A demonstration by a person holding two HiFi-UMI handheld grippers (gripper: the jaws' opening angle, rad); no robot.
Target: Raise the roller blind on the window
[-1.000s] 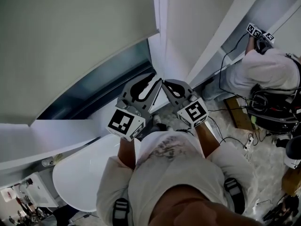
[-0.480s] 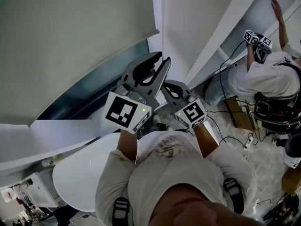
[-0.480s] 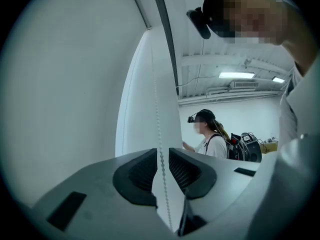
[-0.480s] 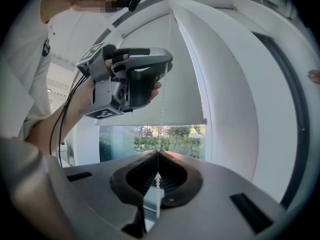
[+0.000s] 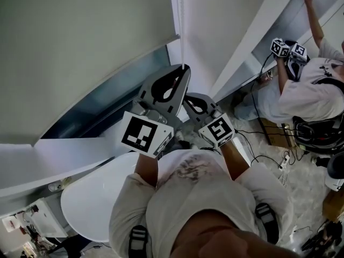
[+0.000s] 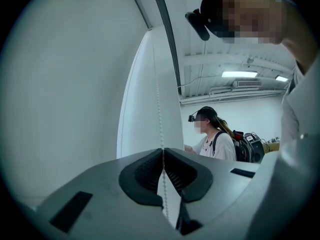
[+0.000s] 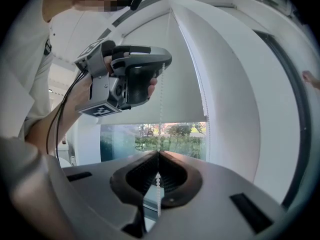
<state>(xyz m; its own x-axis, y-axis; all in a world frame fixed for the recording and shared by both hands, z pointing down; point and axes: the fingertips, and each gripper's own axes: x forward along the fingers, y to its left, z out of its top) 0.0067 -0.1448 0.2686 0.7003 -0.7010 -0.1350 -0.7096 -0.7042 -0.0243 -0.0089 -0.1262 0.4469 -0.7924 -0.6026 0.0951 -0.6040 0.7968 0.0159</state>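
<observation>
Closest to you, your right gripper (image 5: 187, 97) sits low in front of your chest, its marker cube turned up toward your head. In the right gripper view its jaws (image 7: 158, 154) are pressed together with the bead chain (image 7: 160, 119) pinched between the pads, and the beads run on down through the hollow behind them. Just above and a little to its left in the head view, your left gripper (image 5: 184, 69) is clenched on the same chain; the left gripper view shows the jaws (image 6: 163, 151) meeting at their tips with the chain (image 6: 159, 109) caught there and climbing straight up. From the right gripper view you can see the left gripper (image 7: 166, 62) higher up on that chain, held in your hand.

The chain hangs beside the white window frame (image 5: 193, 31), at the right edge of the roller blind (image 5: 80, 52). The blind is only partly down: below its bottom edge, window glass (image 7: 150, 139) shows trees outside.

Further off to your right, another person (image 5: 306, 90) stands at the next window with a pair of grippers
</observation>
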